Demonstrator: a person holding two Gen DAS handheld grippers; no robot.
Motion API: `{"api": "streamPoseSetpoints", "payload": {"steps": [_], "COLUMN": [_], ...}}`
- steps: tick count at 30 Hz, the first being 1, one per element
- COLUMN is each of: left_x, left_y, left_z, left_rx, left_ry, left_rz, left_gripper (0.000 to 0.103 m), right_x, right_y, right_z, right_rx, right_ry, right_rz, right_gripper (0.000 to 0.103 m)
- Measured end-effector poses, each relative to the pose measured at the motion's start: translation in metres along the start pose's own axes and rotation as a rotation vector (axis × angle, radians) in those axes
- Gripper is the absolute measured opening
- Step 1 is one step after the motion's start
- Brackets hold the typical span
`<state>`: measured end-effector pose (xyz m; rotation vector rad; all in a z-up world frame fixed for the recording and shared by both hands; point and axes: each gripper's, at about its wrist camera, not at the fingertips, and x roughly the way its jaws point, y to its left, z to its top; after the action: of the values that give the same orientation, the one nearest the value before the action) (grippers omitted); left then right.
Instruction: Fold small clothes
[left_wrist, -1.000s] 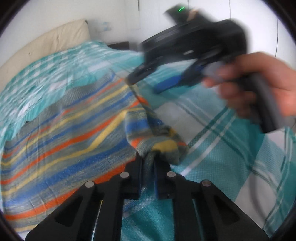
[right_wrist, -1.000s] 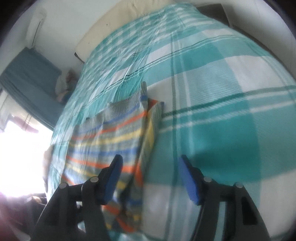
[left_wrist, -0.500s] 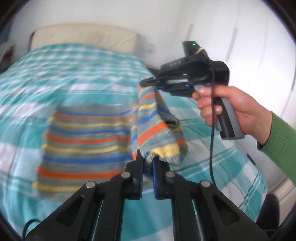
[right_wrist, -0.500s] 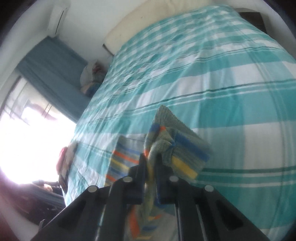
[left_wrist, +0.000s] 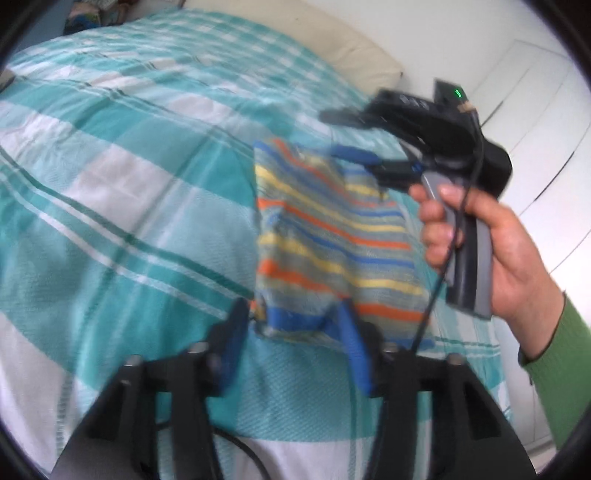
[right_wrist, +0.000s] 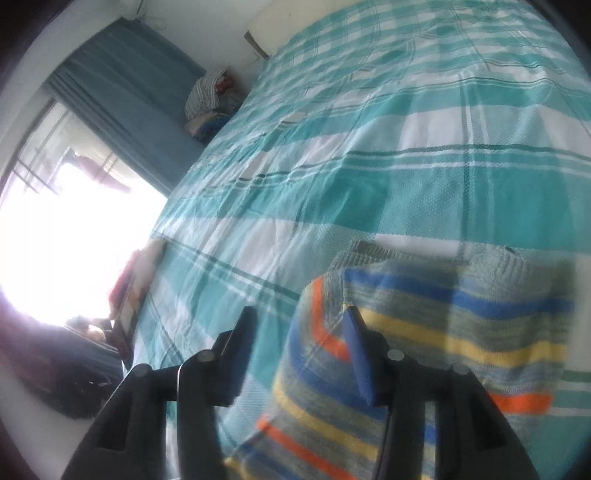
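A folded striped knit garment (left_wrist: 332, 240), grey with orange, yellow and blue bands, lies on the teal checked bedspread (left_wrist: 129, 184). My left gripper (left_wrist: 291, 332) is at its near edge with jaws opening; the hem sits between the fingers, and the pads are off it. A hand in a green sleeve holds my right gripper (left_wrist: 343, 134) at the garment's far edge. In the right wrist view the garment (right_wrist: 461, 332) lies around the right finger (right_wrist: 356, 343). The right gripper (right_wrist: 299, 328) is opening and grips nothing.
A cream pillow (left_wrist: 332, 44) lies at the head of the bed, with white wardrobe doors (left_wrist: 535, 110) beyond. A blue curtain (right_wrist: 129, 110), a bright window and a pile of clothes (right_wrist: 210, 99) are on the far side. Small items (right_wrist: 136, 295) rest at the bed's edge.
Half a second ago both grippers were shut on the garment's edge and carrying it over. Now both have their jaws apart and the garment lies folded narrower on the bed.
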<state>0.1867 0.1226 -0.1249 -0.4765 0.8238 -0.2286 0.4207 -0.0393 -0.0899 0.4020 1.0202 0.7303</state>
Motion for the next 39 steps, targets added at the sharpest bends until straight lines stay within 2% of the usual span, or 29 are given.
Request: {"api": "streamPoseSetpoints", "payload": {"steps": [1, 4, 6, 7, 8, 9, 12, 14, 15, 16, 18, 20, 21, 22, 26, 30, 34, 36, 39], "left_x": [-0.004, -0.002, 0.010, 0.016, 0.023, 0.031, 0.046, 0.052, 0.051, 0.048, 0.034, 0.008, -0.002, -0.015, -0.053, -0.065, -0.060, -0.050, -0.037], "left_y": [0.001, -0.006, -0.007, -0.006, -0.002, 0.005, 0.022, 0.022, 0.021, 0.019, 0.018, 0.018, 0.018, 0.016, 0.001, -0.021, -0.030, -0.021, -0.002], "left_z": [0.003, 0.011, 0.017, 0.019, 0.020, 0.021, 0.020, 0.022, 0.023, 0.023, 0.024, 0.026, 0.028, 0.032, 0.038, 0.040, 0.035, 0.031, 0.019], "left_rx": [0.009, 0.045, 0.060, 0.067, 0.063, 0.047, -0.006, 0.017, 0.032, 0.048, 0.058, 0.051, 0.049, 0.045, 0.077, 0.166, 0.237, 0.205, 0.128], "left_ry": [-0.014, -0.014, -0.002, -0.002, 0.004, 0.017, 0.053, 0.066, 0.073, 0.078, 0.070, 0.023, 0.006, -0.014, -0.068, -0.085, -0.086, -0.083, -0.107], "left_rz": [-0.004, -0.023, 0.012, 0.049, 0.089, 0.108, 0.110, 0.120, 0.123, 0.126, 0.151, 0.163, 0.155, 0.146, 0.134, 0.181, 0.255, 0.271, 0.257], "left_gripper": [0.067, 0.067, 0.066, 0.058, 0.042, 0.036, 0.033, 0.035, 0.035, 0.039, 0.053, 0.071, 0.074, 0.079, 0.093, 0.096, 0.098, 0.098, 0.098], "right_x": [-0.011, -0.047, -0.071, -0.080, -0.089, -0.093, -0.080, -0.056, -0.054, -0.057, -0.065, -0.080, -0.089, -0.098, -0.134, -0.164, -0.182, -0.183, -0.176], "right_y": [0.000, 0.002, 0.005, 0.008, 0.013, 0.015, 0.014, -0.007, -0.014, -0.015, -0.011, -0.003, 0.002, 0.006, 0.012, 0.004, -0.007, -0.017, -0.038], "right_z": [-0.002, -0.015, -0.036, -0.049, -0.068, -0.083, -0.128, -0.146, -0.149, -0.150, -0.148, -0.151, -0.156, -0.160, -0.190, -0.220, -0.245, -0.255, -0.266], "right_rx": [-0.010, -0.086, -0.170, -0.217, -0.276, -0.319, -0.400, -0.344, -0.319, -0.300, -0.256, -0.230, -0.237, -0.248, -0.289, -0.280, -0.277, -0.280, -0.226], "right_ry": [-0.020, -0.055, -0.047, -0.039, -0.026, -0.017, 0.046, 0.106, 0.075, 0.040, 0.024, -0.006, -0.021, -0.034, -0.076, -0.122, -0.178, -0.192, -0.201], "right_rz": [-0.021, -0.094, -0.133, -0.141, -0.145, -0.149, -0.172, -0.238, -0.238, -0.232, -0.245, -0.258, -0.277, -0.297, -0.392, -0.500, -0.616, -0.675, -0.687], "right_gripper": [0.048, 0.048, 0.048, 0.048, 0.048, 0.048, 0.048, 0.047, 0.044, 0.044, 0.044, 0.055, 0.067, 0.075, 0.080, 0.084, 0.090, 0.091, 0.091]}}
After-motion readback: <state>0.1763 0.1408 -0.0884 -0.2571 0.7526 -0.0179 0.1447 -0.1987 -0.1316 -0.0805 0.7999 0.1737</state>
